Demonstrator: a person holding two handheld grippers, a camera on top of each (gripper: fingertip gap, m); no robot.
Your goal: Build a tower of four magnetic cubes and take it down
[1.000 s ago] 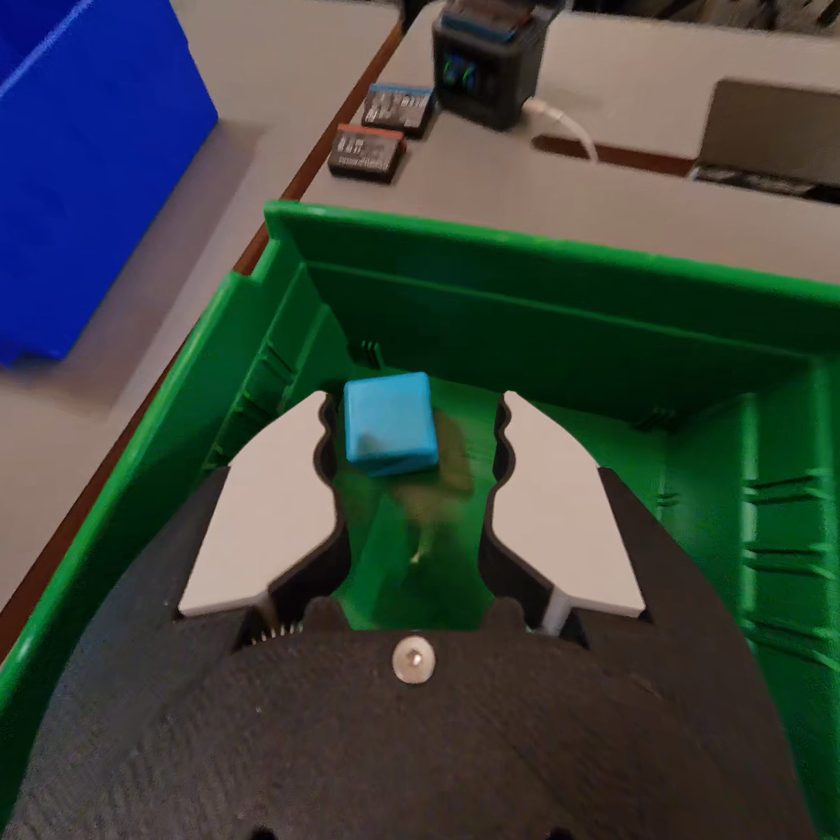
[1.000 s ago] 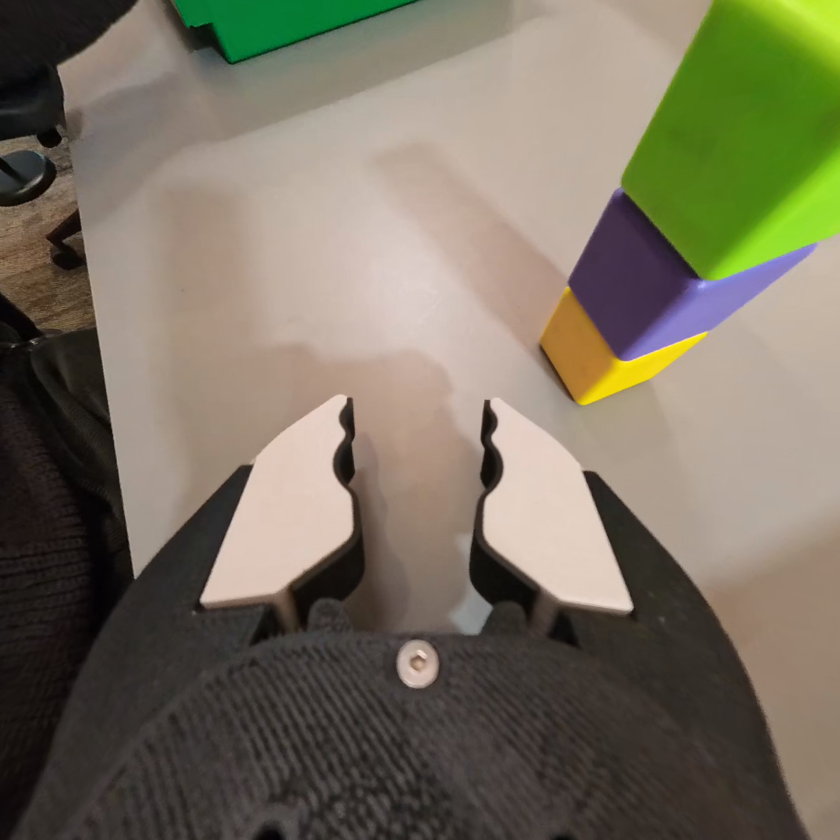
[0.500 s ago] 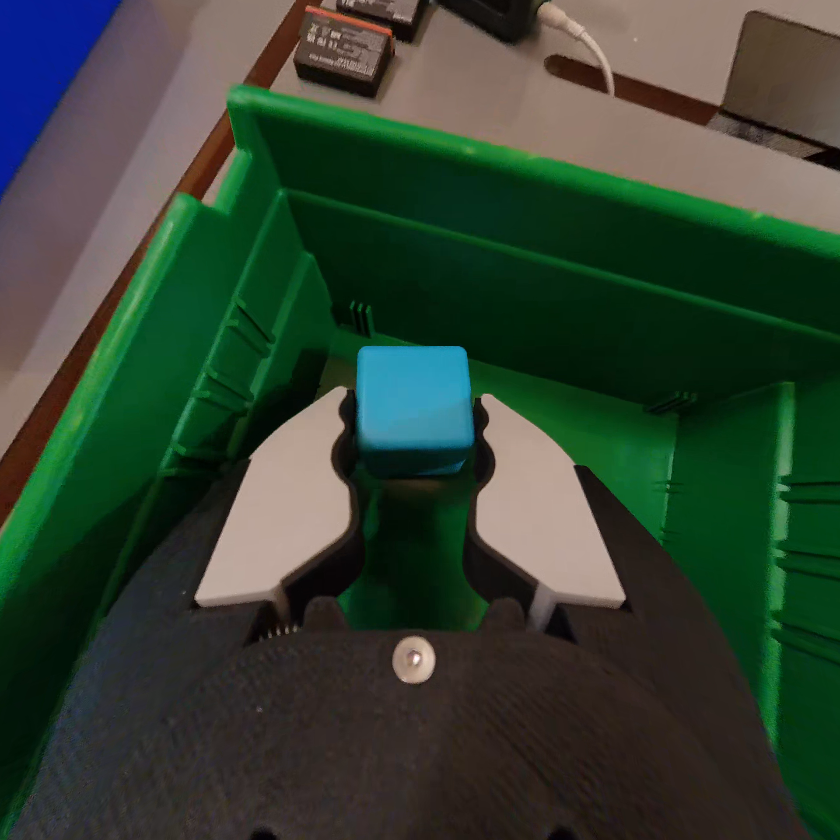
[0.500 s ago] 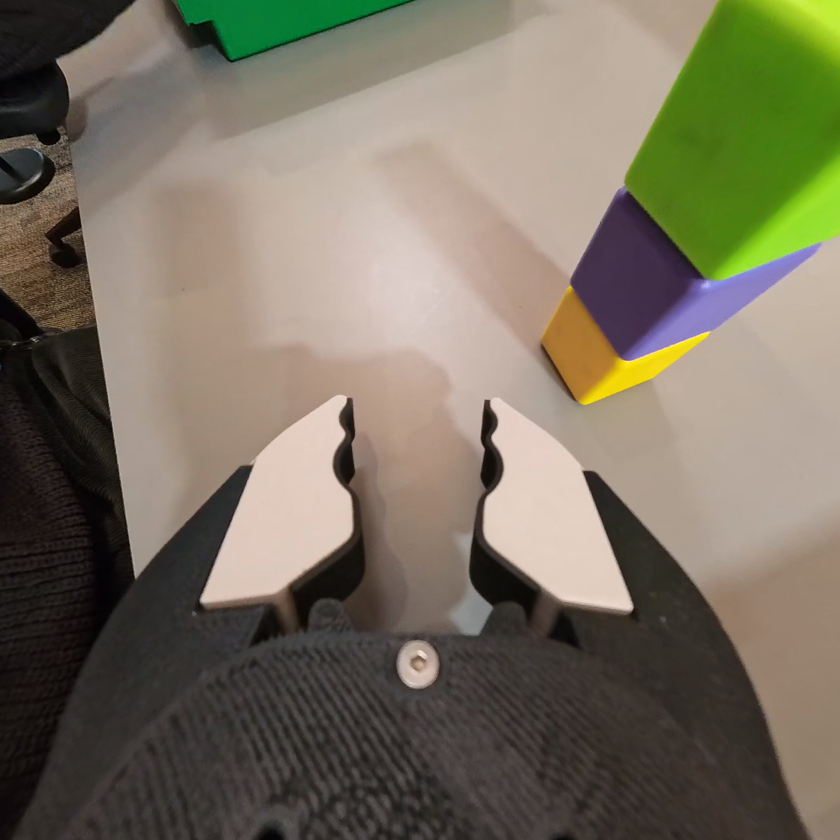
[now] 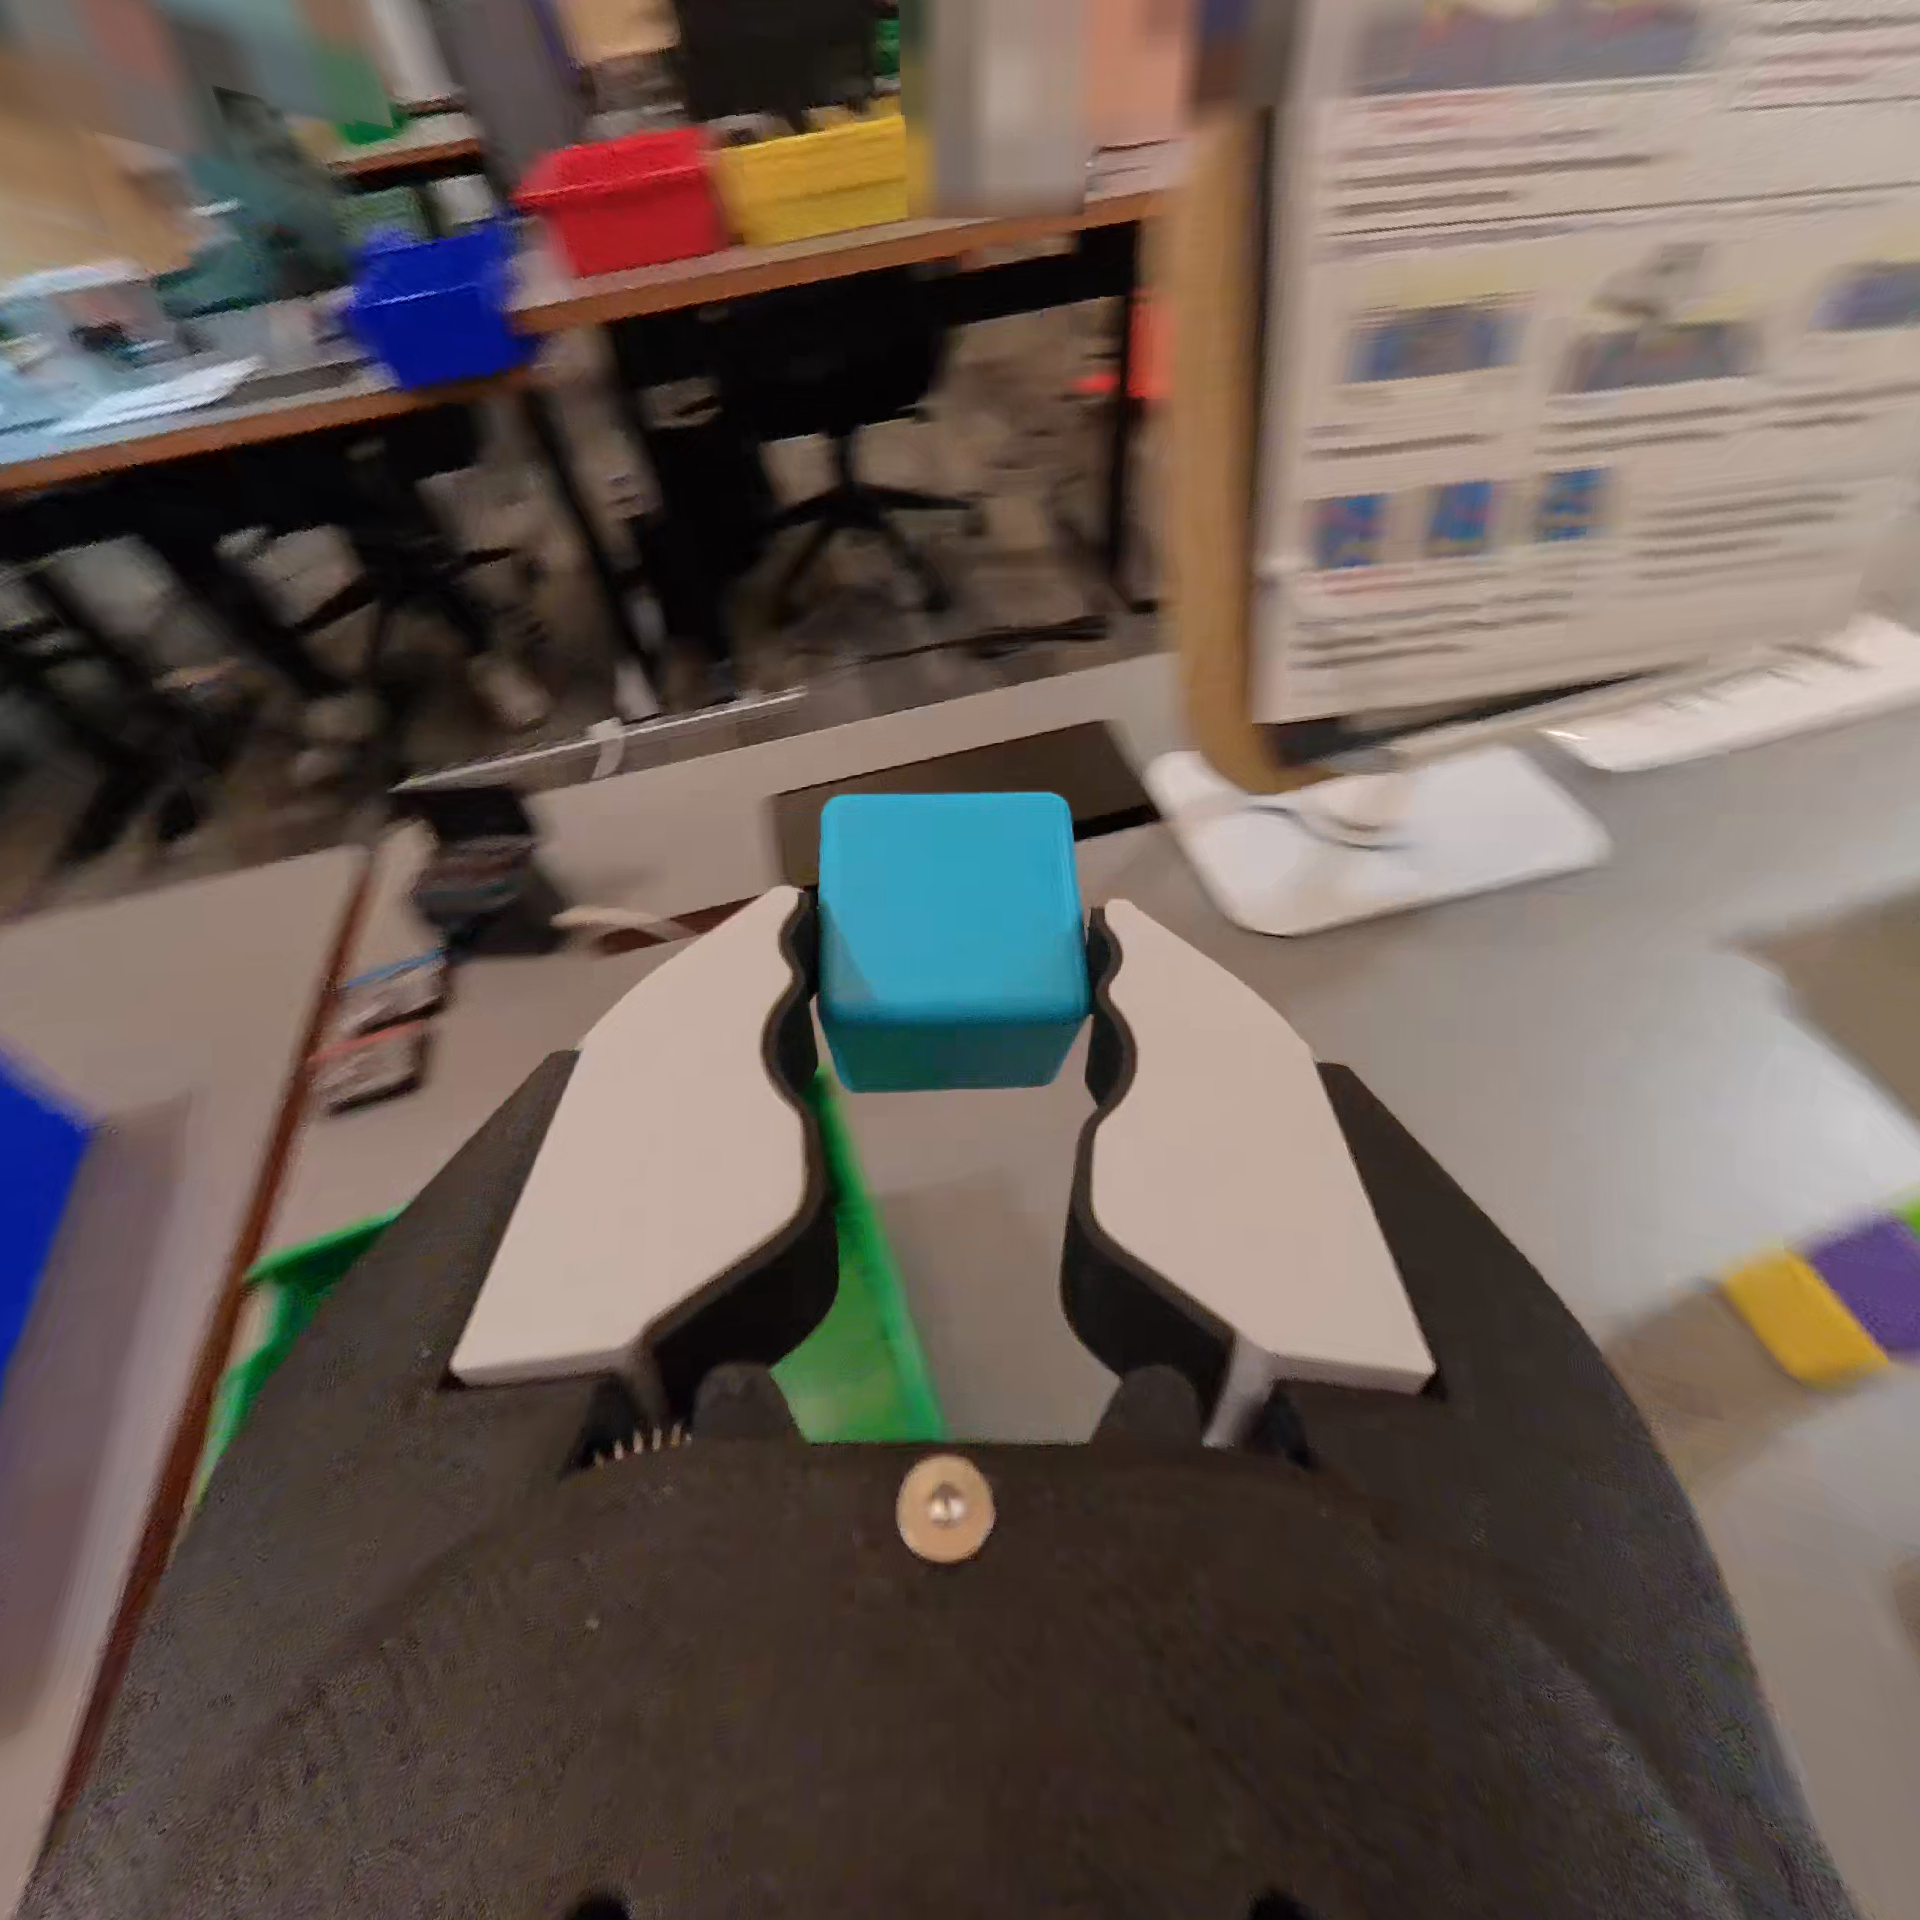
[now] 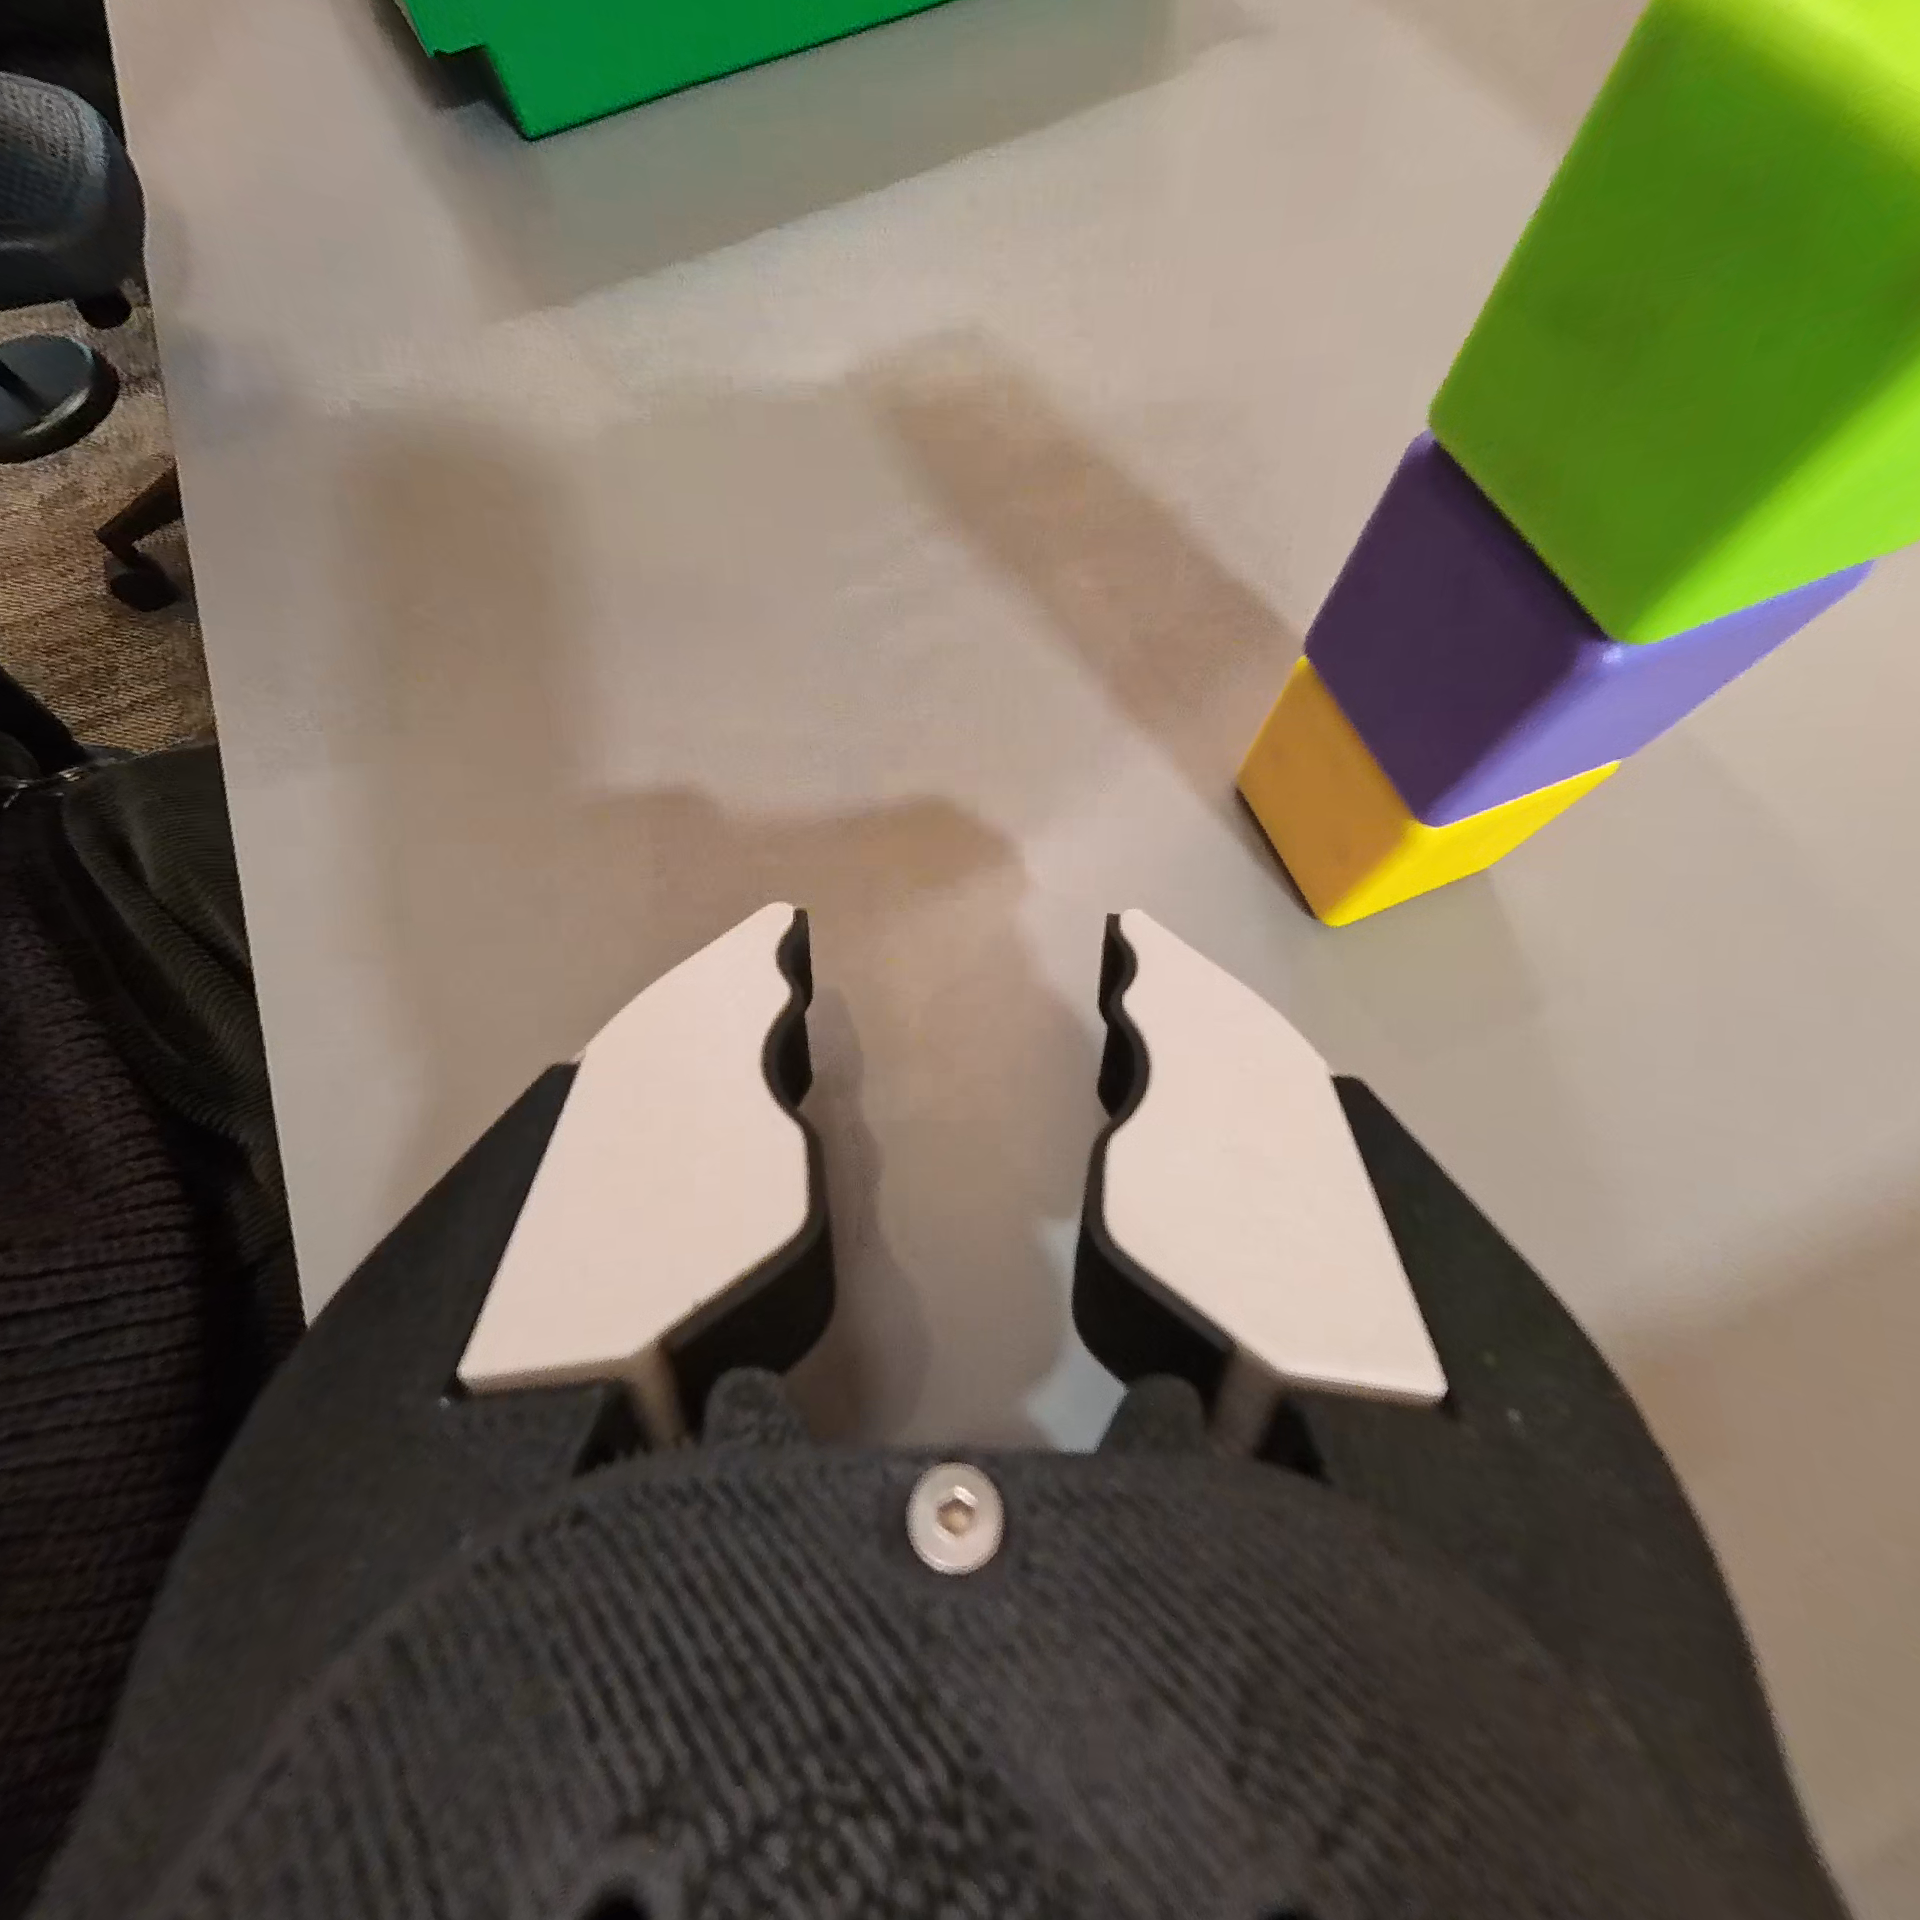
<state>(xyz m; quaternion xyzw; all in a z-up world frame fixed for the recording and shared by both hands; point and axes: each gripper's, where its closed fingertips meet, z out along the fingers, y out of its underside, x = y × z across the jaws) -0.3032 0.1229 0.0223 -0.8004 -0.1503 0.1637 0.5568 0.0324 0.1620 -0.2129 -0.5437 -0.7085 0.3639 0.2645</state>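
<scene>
Gripping a blue cube point(image 5: 951, 935) at their tips, the jaws of the left gripper point(image 5: 948, 961) press on its two sides and hold it up in the air, clear of everything below. Under the gripper in the left wrist view, a strip of the green bin point(image 5: 868, 1320) shows between the fingers and again at the lower left, resting on the grey surface point(image 5: 1455, 1039). Far to the lower right, blurred, a yellow block point(image 5: 1792, 1314) and a purple block point(image 5: 1870, 1283) sit together on that surface. Beyond the cube stands a white monitor base point(image 5: 1382, 842) with a poster board point(image 5: 1600, 343) behind it, and farther back a long shelf point(image 5: 831, 260) carries a blue box point(image 5: 436, 307), a red box point(image 5: 623, 197) and a yellow box point(image 5: 816, 177); the whole background is smeared by motion. In the right wrist view, the right gripper point(image 6: 956, 940) hovers low over the bare grey surface point(image 6: 727, 520) with its jaws spread apart and nothing between them. Ahead and to the right stands a stack of three blocks: a yellow block point(image 6: 1340, 821) on the surface, a purple block point(image 6: 1475, 634) on top of it, and a light green block point(image 6: 1704, 301) on top of that, each turned slightly from the one below. The stack is near the gripper but not touching it. The corner of the green bin point(image 6: 644, 52) lies at the top edge, well apart from the stack. At the left, dark knitted clothing point(image 6: 114, 1039) and a chair base point(image 6: 52, 384) show beyond the surface's edge.
</scene>
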